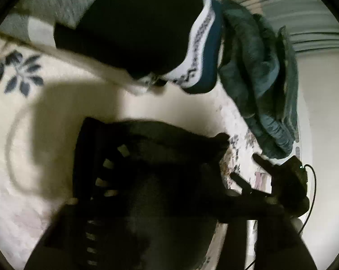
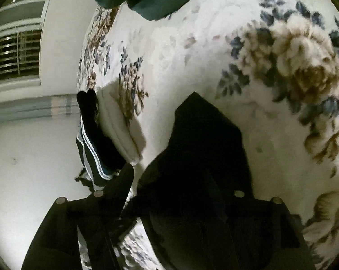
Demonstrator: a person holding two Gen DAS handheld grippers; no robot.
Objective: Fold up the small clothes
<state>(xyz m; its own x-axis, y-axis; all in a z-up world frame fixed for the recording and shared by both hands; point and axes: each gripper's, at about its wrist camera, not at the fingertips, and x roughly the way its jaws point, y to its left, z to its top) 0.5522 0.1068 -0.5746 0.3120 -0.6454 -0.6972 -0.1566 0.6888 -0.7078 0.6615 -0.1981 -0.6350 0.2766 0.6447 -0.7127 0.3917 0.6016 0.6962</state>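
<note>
A small black garment lies on the floral blanket right in front of my left gripper; its dark fingers blend into the cloth, so their state is unclear. My right gripper shows at right in the left wrist view, jaws apart, at the garment's right edge. In the right wrist view the black garment covers my right gripper; one finger stands free at left, the other is hidden under cloth.
A folded black piece with a white and blue patterned band lies at the back, also visible in the right wrist view. A teal garment heap sits at right. White folded cloth lies nearby. A wall and window border the bed.
</note>
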